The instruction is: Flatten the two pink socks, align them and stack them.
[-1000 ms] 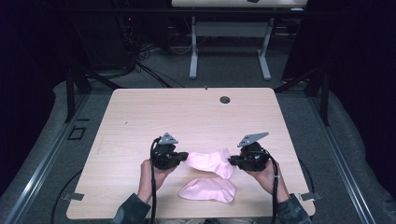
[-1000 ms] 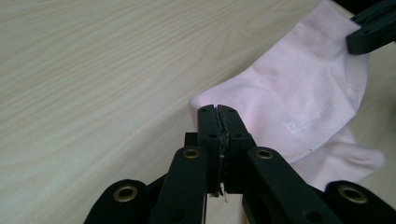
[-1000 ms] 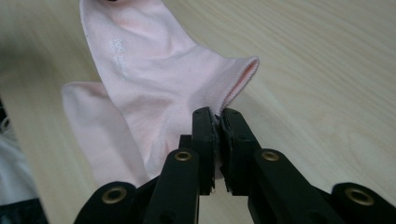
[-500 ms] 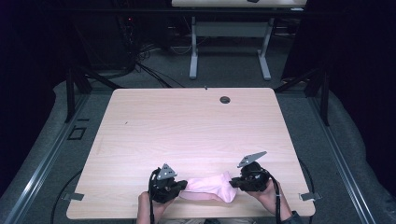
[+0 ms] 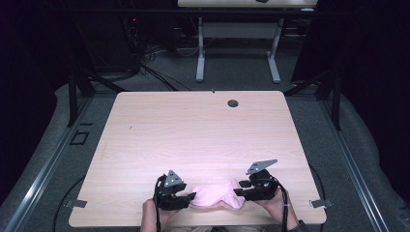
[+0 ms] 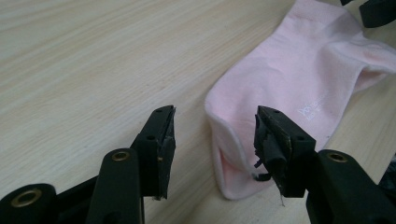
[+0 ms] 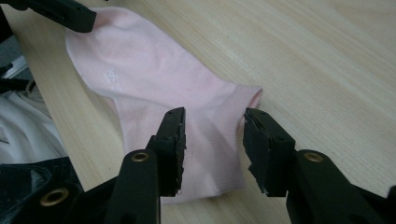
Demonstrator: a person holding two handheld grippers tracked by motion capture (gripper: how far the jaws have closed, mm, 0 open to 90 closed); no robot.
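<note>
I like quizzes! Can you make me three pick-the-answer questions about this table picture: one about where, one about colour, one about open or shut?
1. Where do the socks lie on the table?
A. near edge B. far edge C. middle

2. What colour are the socks?
A. blue B. pink C. green

3. How are the jaws of the left hand-held gripper?
A. shut empty B. clamped on a sock C. open

Answers:
1 A, the high view shows them by the person's edge.
2 B, every view shows pale pink cloth.
3 C, its jaws stand apart around the sock's end.
</note>
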